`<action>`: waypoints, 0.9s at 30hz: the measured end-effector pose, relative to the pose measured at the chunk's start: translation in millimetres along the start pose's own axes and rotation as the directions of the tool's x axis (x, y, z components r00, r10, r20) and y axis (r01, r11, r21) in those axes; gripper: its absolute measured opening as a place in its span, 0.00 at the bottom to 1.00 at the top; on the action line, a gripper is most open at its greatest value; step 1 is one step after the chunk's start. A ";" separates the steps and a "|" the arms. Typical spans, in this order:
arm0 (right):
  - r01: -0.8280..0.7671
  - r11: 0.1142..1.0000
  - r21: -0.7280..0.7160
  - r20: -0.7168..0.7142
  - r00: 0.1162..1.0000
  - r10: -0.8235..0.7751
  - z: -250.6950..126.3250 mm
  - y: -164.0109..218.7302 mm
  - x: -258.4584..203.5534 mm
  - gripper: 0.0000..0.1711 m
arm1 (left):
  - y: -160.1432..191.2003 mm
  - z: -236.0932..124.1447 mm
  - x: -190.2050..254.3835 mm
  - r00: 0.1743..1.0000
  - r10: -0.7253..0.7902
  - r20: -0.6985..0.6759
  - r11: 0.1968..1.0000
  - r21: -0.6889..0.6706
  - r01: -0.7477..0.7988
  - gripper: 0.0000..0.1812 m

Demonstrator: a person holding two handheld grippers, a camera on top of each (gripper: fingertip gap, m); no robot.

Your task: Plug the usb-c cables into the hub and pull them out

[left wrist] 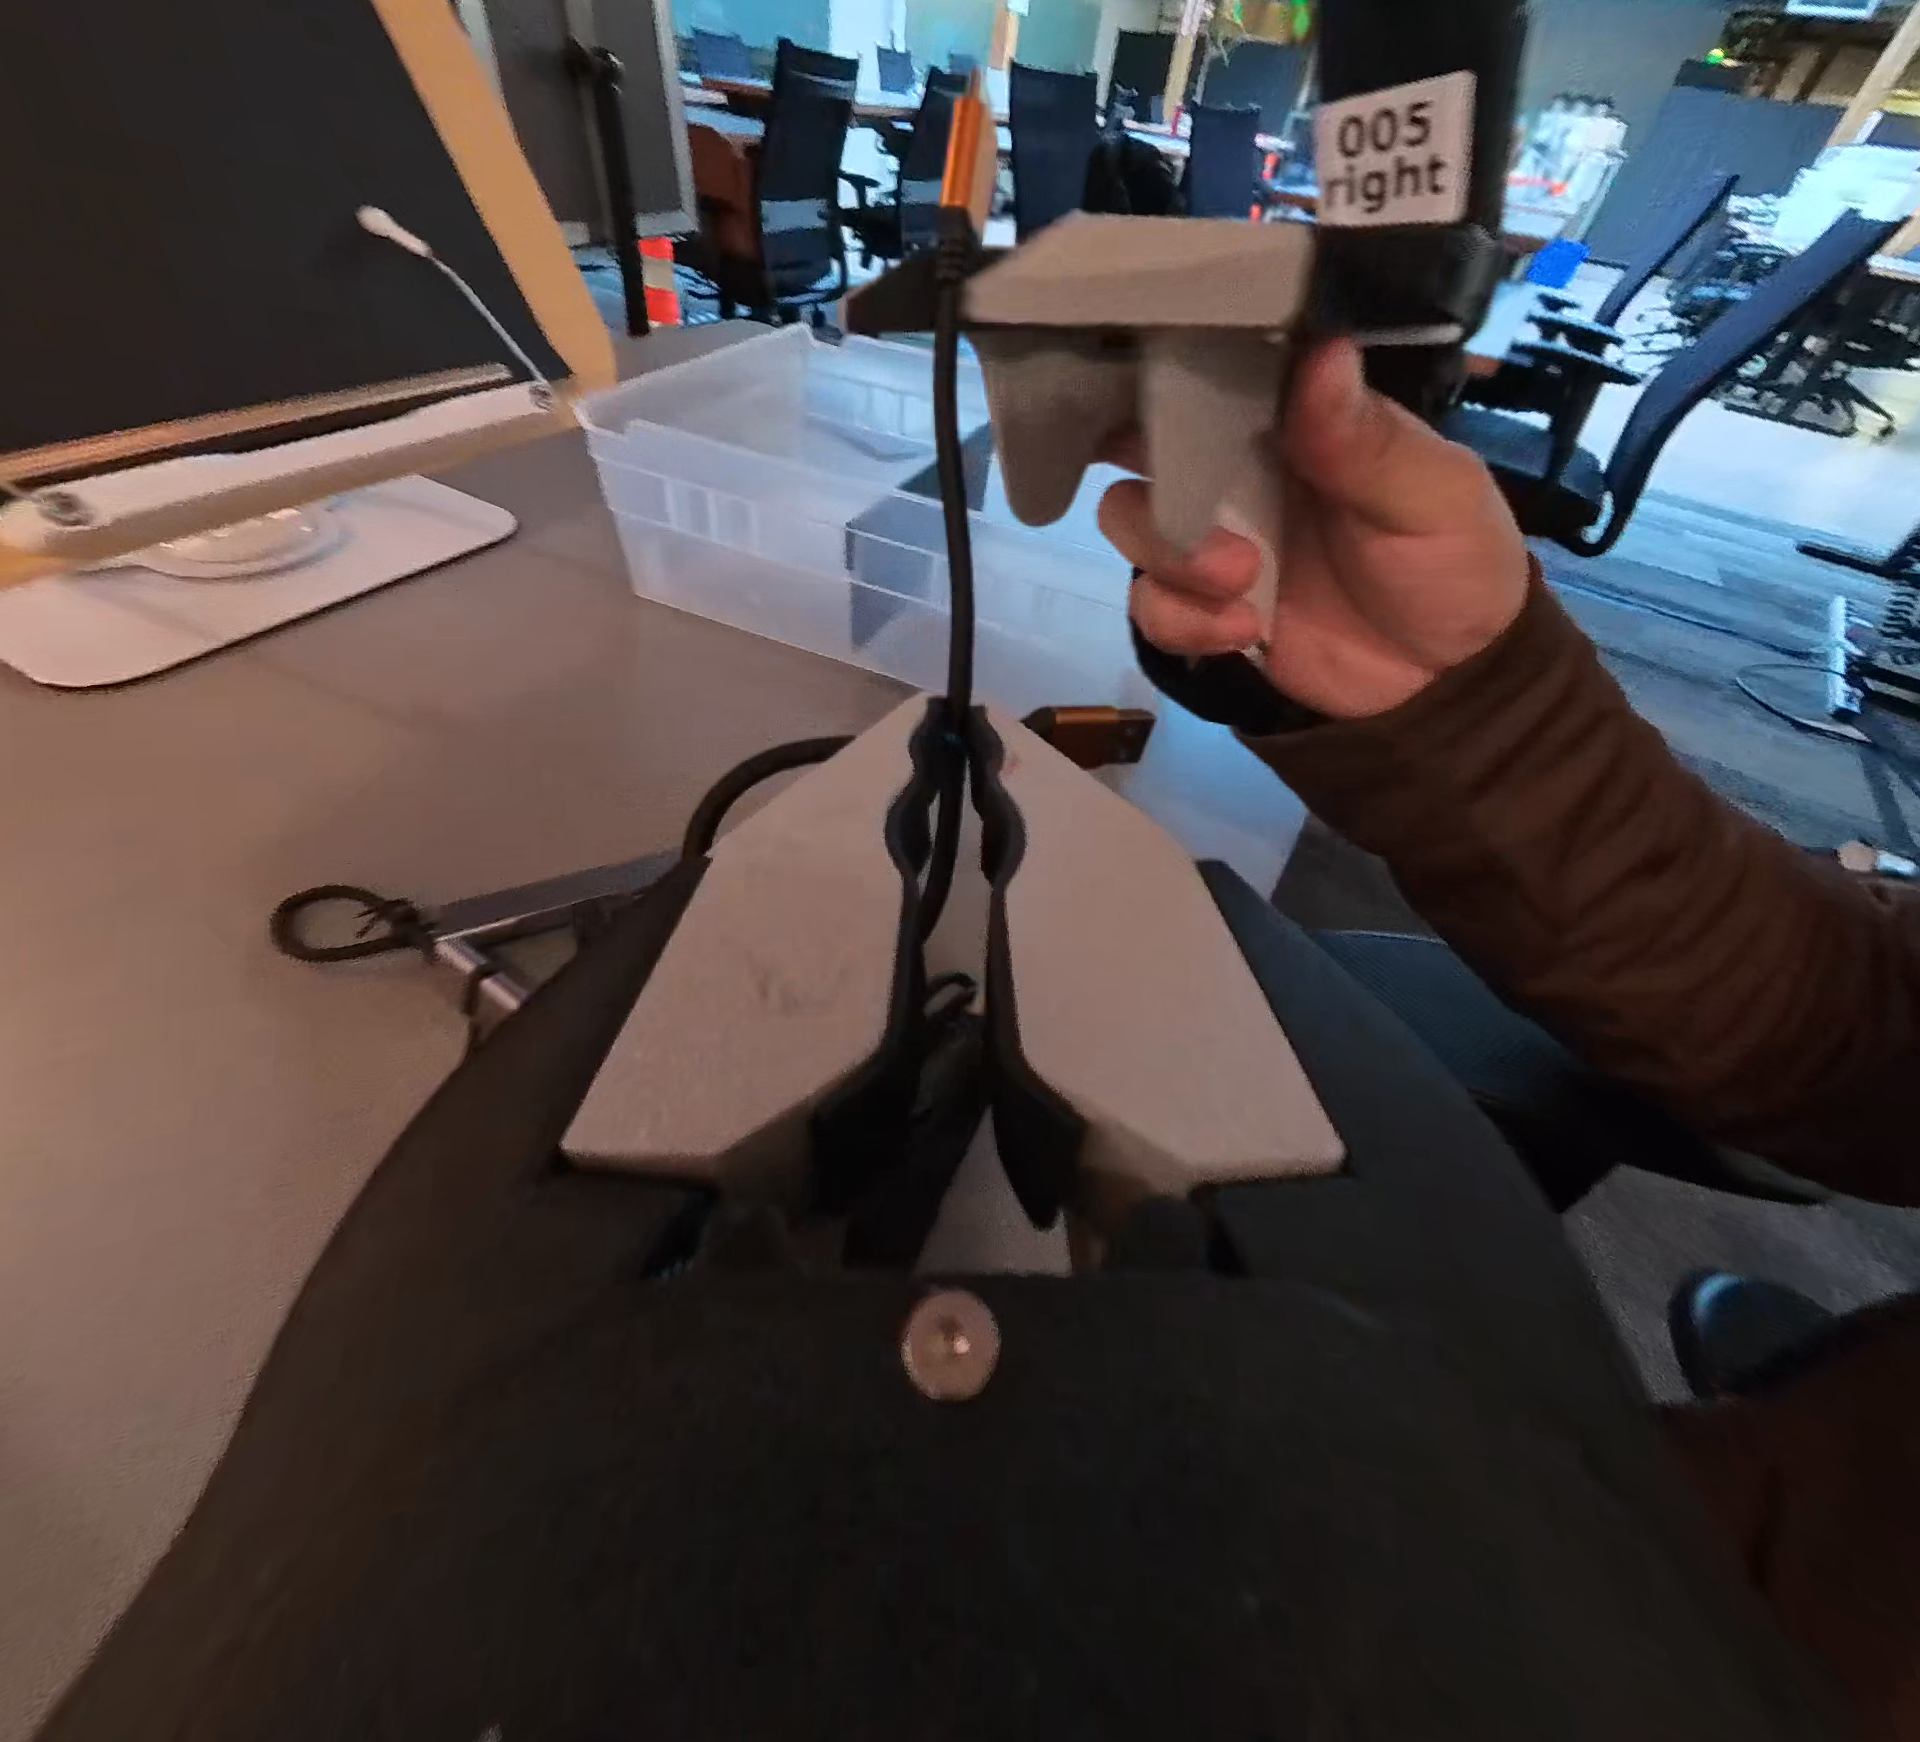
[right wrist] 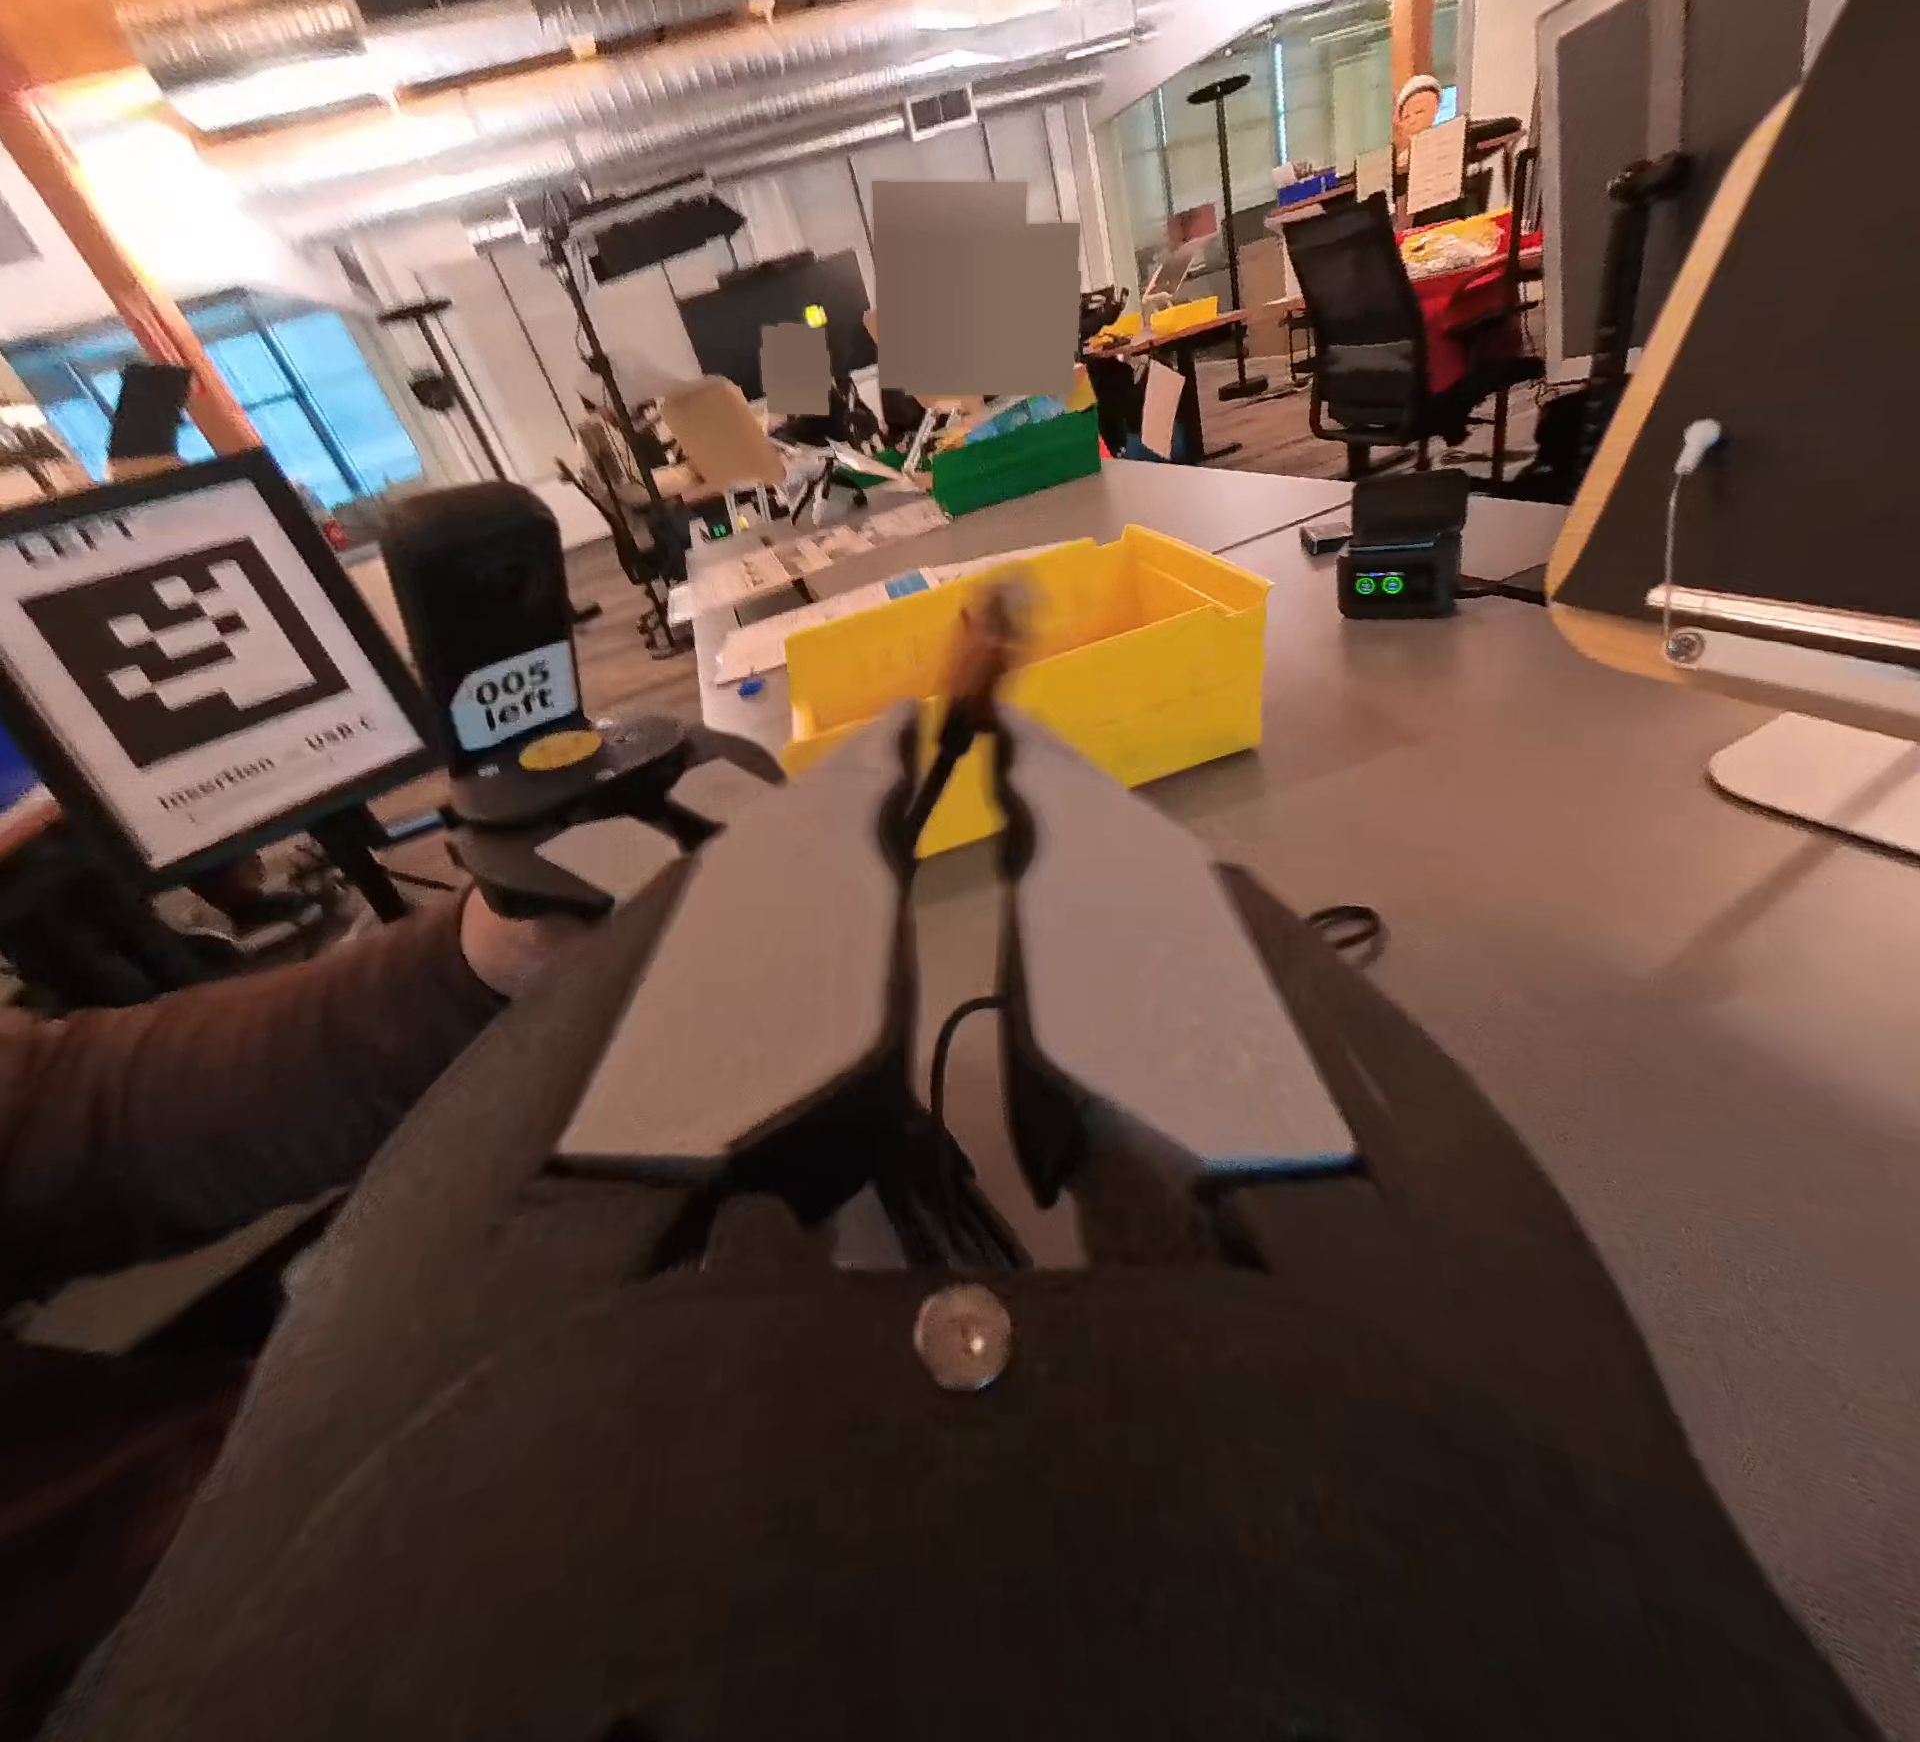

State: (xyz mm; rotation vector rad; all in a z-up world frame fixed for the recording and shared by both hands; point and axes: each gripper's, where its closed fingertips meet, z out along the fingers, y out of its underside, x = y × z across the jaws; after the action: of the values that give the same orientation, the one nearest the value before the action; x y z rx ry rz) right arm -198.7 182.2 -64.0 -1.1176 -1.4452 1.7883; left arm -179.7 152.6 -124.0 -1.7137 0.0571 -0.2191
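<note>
In the left wrist view my left gripper (left wrist: 958, 736) is shut on a black usb cable (left wrist: 961, 549) just above the table. The cable rises to my right gripper (left wrist: 940, 284), held higher up in a hand and shut on the cable's neck. Its orange plug (left wrist: 966, 154) sticks up past the fingers. A second orange plug (left wrist: 1091, 731) shows just behind my left fingertips. The grey hub (left wrist: 551, 897) lies on the table at the left, with a tied black cord loop (left wrist: 343, 923). In the right wrist view my right gripper (right wrist: 956, 747) holds the blurred orange plug (right wrist: 987, 622).
A clear plastic bin (left wrist: 748, 487) stands behind the cable. A monitor with a silver foot (left wrist: 260, 580) is at the left. The right wrist view shows a yellow bin (right wrist: 1143, 653), a marker board (right wrist: 187, 653), a small black device with green lights (right wrist: 1397, 549) and the grey table (right wrist: 1558, 1069). Left tips to right tips: about 7 cm. The grey hub (left wrist: 551, 897) is about equally far from each gripper, around 20 cm.
</note>
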 end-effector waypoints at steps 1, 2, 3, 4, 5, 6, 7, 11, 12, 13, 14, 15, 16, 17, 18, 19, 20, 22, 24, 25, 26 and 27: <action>-0.025 1.000 0.014 0.023 0.999 0.024 -1.9 -1.5 -0.4 0.02 | 1.5 4.5 4.7 1.000 0.003 -0.017 1.000 -0.013 -0.003 0.01; -0.048 0.999 0.016 0.059 0.997 0.047 -4.0 -2.7 -3.3 0.02 | 2.2 8.8 8.9 0.999 0.002 -0.033 1.000 -0.024 -0.003 0.01; -0.064 0.998 0.003 0.069 0.996 0.064 -6.3 -2.9 -3.3 0.02 | 3.2 13.0 10.2 0.999 -0.005 -0.036 0.999 -0.041 0.004 0.01; -0.062 0.998 -0.019 0.043 0.997 0.063 -9.3 -2.2 0.9 0.02 | 3.5 16.6 6.1 1.000 -0.014 -0.009 0.998 -0.060 0.014 0.01; -0.040 0.999 -0.031 -0.003 0.999 0.040 -13.5 -2.9 6.8 0.02 | 1.4 18.5 -1.0 0.999 -0.015 0.031 0.997 -0.070 0.017 0.02; -0.005 1.000 -0.029 -0.050 0.999 0.003 -19.6 -6.6 12.0 0.02 | -2.9 18.8 -7.5 0.998 -0.005 0.056 0.997 -0.075 0.009 0.06; 0.029 0.999 -0.029 -0.098 0.995 -0.031 -26.9 -11.1 16.8 0.02 | -7.9 18.3 -13.7 0.998 0.007 0.070 0.997 -0.082 -0.001 0.10; 0.115 0.976 -0.183 -0.269 0.949 -0.163 -55.0 -10.4 36.6 0.02 | -11.3 17.7 -47.1 0.991 0.087 0.106 0.977 -0.205 -0.064 0.21; 0.108 0.959 -0.262 -0.301 0.935 -0.187 -59.9 -2.6 41.9 0.02 | -3.2 19.5 -62.0 0.981 0.147 0.129 0.955 -0.277 -0.107 0.25; 0.092 0.933 -0.348 -0.340 0.915 -0.217 -64.7 7.7 49.0 0.02 | 8.2 21.3 -78.8 0.966 0.212 0.150 0.921 -0.362 -0.146 0.27; 0.078 0.903 -0.424 -0.383 0.887 -0.257 -68.8 17.8 57.4 0.02 | 20.8 22.7 -96.5 0.949 0.266 0.171 0.879 -0.447 -0.165 0.27; 0.064 0.868 -0.492 -0.424 0.853 -0.303 -71.7 27.9 66.2 0.02 | 33.6 23.7 -112.1 0.936 0.303 0.180 0.835 -0.523 -0.170 0.25; 0.050 0.829 -0.556 -0.454 0.817 -0.354 -72.6 38.6 74.6 0.02 | 44.1 25.0 -125.7 0.927 0.326 0.186 0.800 -0.577 -0.166 0.26; 0.040 0.787 -0.616 -0.470 0.783 -0.408 -71.1 49.6 82.2 0.02 | 50.6 26.6 -138.6 0.917 0.339 0.209 0.785 -0.600 -0.153 0.25; 0.036 0.742 -0.669 -0.469 0.754 -0.459 -67.0 61.9 89.2 0.02 | 53.9 29.3 -148.9 0.911 0.337 0.239 0.793 -0.594 -0.138 0.23; 0.029 0.699 -0.715 -0.460 0.733 -0.501 -60.9 75.5 96.1 0.02 | 55.6 32.7 -155.0 0.912 0.314 0.263 0.815 -0.567 -0.117 0.22; 0.016 0.661 -0.750 -0.453 0.715 -0.532 -54.5 89.8 103.6 0.02 | 56.6 35.8 -159.1 0.916 0.279 0.287 0.842 -0.531 -0.090 0.21; -0.039 0.600 -0.799 -0.471 0.661 -0.584 -46.8 116.6 125.0 0.02 | 55.8 39.6 -167.5 0.913 0.212 0.349 0.899 -0.436 -0.041 0.21; -0.081 0.548 -0.833 -0.471 0.624 -0.624 -39.1 141.8 144.8 0.02 | 53.8 38.3 -180.1 0.880 0.193 0.435 0.939 -0.342 -0.037 0.20; -0.088 0.530 -0.843 -0.466 0.610 -0.641 -35.1 151.4 152.8 0.02 | 53.0 36.7 -186.3 0.858 0.191 0.477 0.954 -0.297 -0.047 0.18; -0.090 0.519 -0.850 -0.465 0.594 -0.657 -32.6 158.7 160.4 0.02 | 53.0 35.2 -190.9 0.838 0.190 0.511 0.964 -0.257 -0.063 0.17; -0.092 0.518 -0.851 -0.468 0.579 -0.667 -31.3 164.0 167.3 0.03 | 53.4 34.2 -193.9 0.824 0.197 0.532 0.970 -0.227 -0.085 0.16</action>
State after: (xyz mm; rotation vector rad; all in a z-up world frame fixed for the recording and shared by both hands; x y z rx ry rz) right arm -241.2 297.2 -266.1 -1.6035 -1.7228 0.0943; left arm -359.0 209.2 -203.2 -1.8995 -0.2301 0.4149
